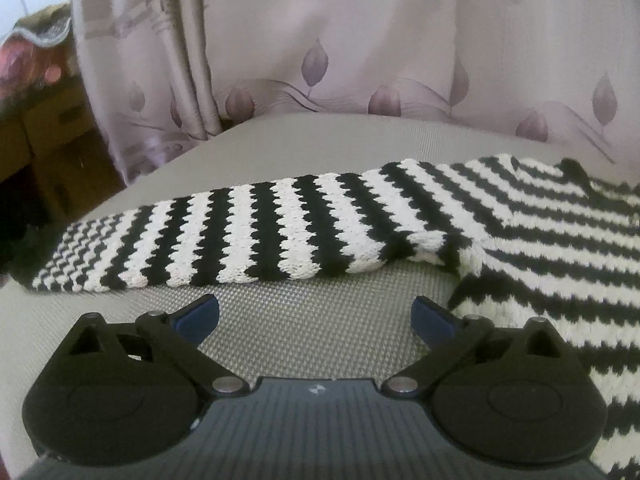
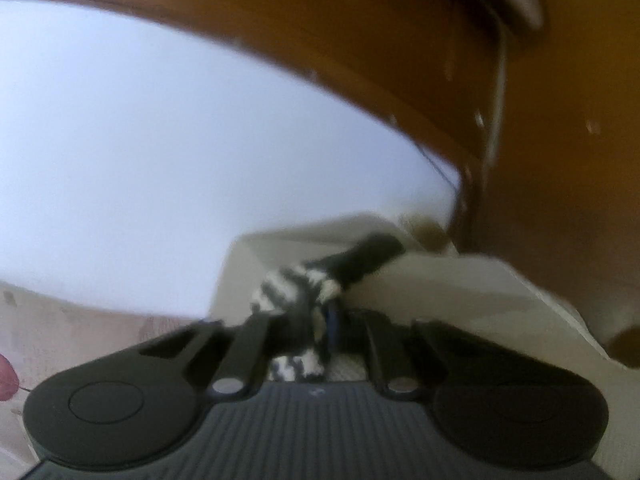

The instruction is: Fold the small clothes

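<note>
A black-and-white striped knit sweater (image 1: 540, 232) lies on a grey woven surface (image 1: 304, 328). Its sleeve (image 1: 240, 236) stretches out flat to the left. My left gripper (image 1: 314, 316) is open and empty, low over the grey surface just in front of the sleeve, with the sweater's body at its right finger. In the blurred right wrist view my right gripper (image 2: 320, 320) is shut on a bunched piece of the striped sweater (image 2: 296, 284), lifted and pointing upward; a dark end of the fabric (image 2: 368, 256) sticks out beyond the fingers.
A pale purple curtain with a leaf print (image 1: 340, 60) hangs right behind the grey surface. Brown wooden furniture (image 1: 52, 132) stands at the far left. In the right wrist view there are a white wall (image 2: 180, 152), a brown wooden frame (image 2: 540, 160) and a beige ledge (image 2: 460, 292).
</note>
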A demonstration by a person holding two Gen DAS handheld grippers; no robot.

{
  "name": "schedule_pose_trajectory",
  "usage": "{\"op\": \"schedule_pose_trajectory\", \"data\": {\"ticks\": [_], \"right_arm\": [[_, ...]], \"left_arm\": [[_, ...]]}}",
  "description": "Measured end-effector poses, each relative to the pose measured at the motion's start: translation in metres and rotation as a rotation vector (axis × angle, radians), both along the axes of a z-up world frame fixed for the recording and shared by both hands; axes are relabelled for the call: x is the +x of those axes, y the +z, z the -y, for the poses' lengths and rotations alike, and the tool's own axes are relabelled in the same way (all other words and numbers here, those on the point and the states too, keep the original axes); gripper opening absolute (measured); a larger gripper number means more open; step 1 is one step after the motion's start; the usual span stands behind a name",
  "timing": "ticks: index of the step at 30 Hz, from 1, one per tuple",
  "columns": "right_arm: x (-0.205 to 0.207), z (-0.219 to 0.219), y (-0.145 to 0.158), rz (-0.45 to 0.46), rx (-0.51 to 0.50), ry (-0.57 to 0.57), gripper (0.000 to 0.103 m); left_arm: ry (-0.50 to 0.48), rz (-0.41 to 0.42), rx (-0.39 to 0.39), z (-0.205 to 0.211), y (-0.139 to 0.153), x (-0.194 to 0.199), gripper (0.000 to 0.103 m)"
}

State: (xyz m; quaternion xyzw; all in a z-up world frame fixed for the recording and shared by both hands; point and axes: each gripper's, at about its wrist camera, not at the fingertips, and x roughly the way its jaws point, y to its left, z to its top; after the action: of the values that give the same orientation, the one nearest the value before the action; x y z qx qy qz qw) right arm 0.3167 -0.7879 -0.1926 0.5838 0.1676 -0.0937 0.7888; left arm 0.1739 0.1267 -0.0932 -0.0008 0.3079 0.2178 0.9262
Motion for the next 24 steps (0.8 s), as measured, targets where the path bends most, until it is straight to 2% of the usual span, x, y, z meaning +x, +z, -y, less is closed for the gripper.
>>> {"op": "schedule_pose_trajectory", "data": {"ticks": [5,8,12,15,17,24], "right_arm": [[-0.073,-0.029,0.023,0.131,-0.096,-0.044,0.007],[-0.122,-0.044,0.032,0.160,-0.116,-0.059,0.007],[-0.162,-0.063,0.022,0.066,-0.130,-0.080,0.007],[-0.188,-0.072,0.009,0.026,-0.097,-0.156,0.007],[-0.204,-0.076,0.005,0.024,-0.102,-0.211,0.007],[-0.208,-0.064,-0.008,0.078,-0.035,-0.155,0.006]], "left_arm": [[-0.025,-0.007,0.032,0.007,0.000,0.002,0.102],[-0.028,-0.003,0.031,0.008,0.001,0.001,0.103],[-0.033,0.021,0.015,0.007,0.002,-0.001,0.103],[-0.026,0.045,-0.004,0.004,0.004,-0.007,0.103],[-0.022,0.051,-0.020,0.000,0.006,-0.010,0.103],[-0.033,0.093,-0.055,-0.003,0.009,-0.017,0.103]]}}
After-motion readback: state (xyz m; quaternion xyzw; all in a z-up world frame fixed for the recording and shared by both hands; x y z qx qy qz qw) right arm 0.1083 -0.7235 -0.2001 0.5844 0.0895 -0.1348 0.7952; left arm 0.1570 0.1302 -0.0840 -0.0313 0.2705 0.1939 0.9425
